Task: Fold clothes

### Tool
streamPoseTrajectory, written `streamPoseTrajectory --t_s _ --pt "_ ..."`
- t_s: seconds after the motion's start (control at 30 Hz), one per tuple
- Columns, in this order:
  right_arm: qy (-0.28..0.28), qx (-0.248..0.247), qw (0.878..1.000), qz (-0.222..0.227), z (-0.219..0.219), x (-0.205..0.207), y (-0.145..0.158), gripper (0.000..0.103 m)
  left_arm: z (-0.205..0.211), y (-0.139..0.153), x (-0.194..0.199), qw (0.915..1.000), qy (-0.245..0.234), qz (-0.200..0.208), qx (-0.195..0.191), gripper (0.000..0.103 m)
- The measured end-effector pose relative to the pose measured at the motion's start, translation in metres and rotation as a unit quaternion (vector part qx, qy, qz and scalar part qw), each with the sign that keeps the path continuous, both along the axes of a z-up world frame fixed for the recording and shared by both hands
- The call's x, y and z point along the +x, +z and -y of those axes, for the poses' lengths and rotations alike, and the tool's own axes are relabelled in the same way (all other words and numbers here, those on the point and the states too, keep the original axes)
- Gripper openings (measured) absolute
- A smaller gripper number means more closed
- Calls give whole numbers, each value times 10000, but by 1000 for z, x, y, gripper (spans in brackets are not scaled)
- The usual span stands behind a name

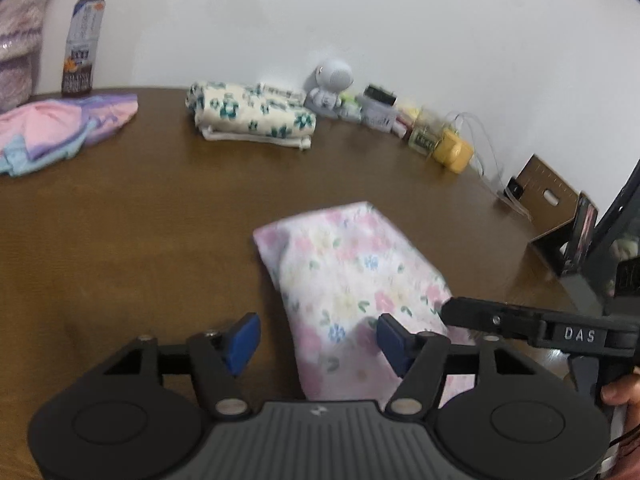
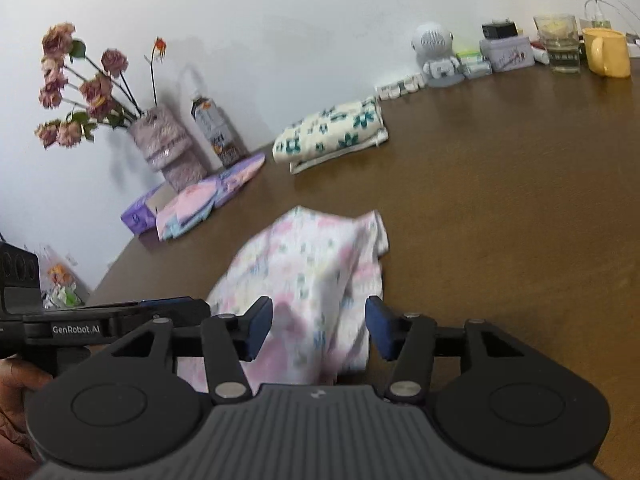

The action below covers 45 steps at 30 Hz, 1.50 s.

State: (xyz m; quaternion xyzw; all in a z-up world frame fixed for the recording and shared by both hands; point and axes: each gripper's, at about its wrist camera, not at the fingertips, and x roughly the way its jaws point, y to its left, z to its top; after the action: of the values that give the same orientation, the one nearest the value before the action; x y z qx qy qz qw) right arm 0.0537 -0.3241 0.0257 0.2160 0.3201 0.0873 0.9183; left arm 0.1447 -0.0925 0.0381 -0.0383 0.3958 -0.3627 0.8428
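Note:
A pink floral cloth [image 1: 352,280] lies partly folded on the brown table [image 1: 140,240]; it also shows in the right wrist view [image 2: 312,276]. My left gripper [image 1: 316,342] is open, its right blue pad over the cloth's near-left edge, holding nothing. My right gripper [image 2: 318,328] is open just above the cloth's near end, empty. The right gripper's black body [image 1: 520,320] reaches in from the right in the left wrist view. A folded cream cloth with teal flowers [image 1: 252,116] sits at the back. A pink and purple garment [image 1: 60,128] lies at the back left.
A bottle [image 1: 82,40], a white figurine [image 1: 332,84], small boxes, a glass jar and a yellow mug [image 1: 454,152] line the wall. A vase of dried roses [image 2: 160,140] and a purple box [image 2: 140,212] stand at the left. A cardboard stand [image 1: 560,216] is at the right edge.

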Motion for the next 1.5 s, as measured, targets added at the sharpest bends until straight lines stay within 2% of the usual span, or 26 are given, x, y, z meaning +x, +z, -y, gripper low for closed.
streamPoseTrajectory --t_s 0.03,0.07,0.1,0.13,0.17,0.2,0.23,0.3,0.33,0.4,0.43,0.53,0.6,0.8,1.13,1.37,1.5 --pt "20 45 10000 -41 -1 0 -3 35 1 -3 -1 10000 3 -46 -3 47" --pt "48 110 9999 -78 -3 0 -5 34 0 -3 -4 10000 31 -37 -26 51" --pt "51 157 9998 -69 -3 -2 -5 34 -2 0 -7 9999 80 19 -65 55" --pt "42 194 9998 -20 -4 -6 -4 43 -5 1 -9 9998 146 85 -106 62" --pt "39 188 9998 3 -5 -8 -4 48 -7 2 -11 9996 196 149 -129 57" --pt "39 164 9999 12 -6 -10 -4 49 -7 2 -12 9996 193 156 -121 52" --pt "39 139 9999 20 -7 -11 -4 44 -6 1 -13 9997 167 123 -100 47" --pt "49 113 9999 5 -11 -13 -6 40 -5 -2 -15 9998 203 22 -78 53" --pt "63 121 9999 -33 -13 -13 -8 42 -6 -2 -17 9997 231 10 -101 55" --pt "71 139 9999 -2 -14 -19 -7 51 -13 0 -26 9996 182 118 -190 52" --pt "71 104 9999 50 -15 -24 -5 48 -16 1 -29 9995 198 146 -207 53" --pt "134 -46 9998 112 -17 -37 -2 50 -25 5 -36 9989 408 149 -189 72" --pt "204 -44 9998 64 -17 -42 -3 60 -35 7 -41 9981 514 251 -209 72" --pt "471 45 9988 -127 -24 -48 -10 60 -68 10 -59 9965 714 379 -211 73" --pt "1299 -226 9912 -141 -81 -42 -7 60 -125 13 -76 9900 1280 457 -379 73" --pt "1756 -572 9828 44 -136 -18 -6 60 -125 16 -88 9911 1096 740 -173 73" --pt "1906 -586 9799 115 -134 -28 -2 61 -123 18 -95 9911 972 907 -46 73"
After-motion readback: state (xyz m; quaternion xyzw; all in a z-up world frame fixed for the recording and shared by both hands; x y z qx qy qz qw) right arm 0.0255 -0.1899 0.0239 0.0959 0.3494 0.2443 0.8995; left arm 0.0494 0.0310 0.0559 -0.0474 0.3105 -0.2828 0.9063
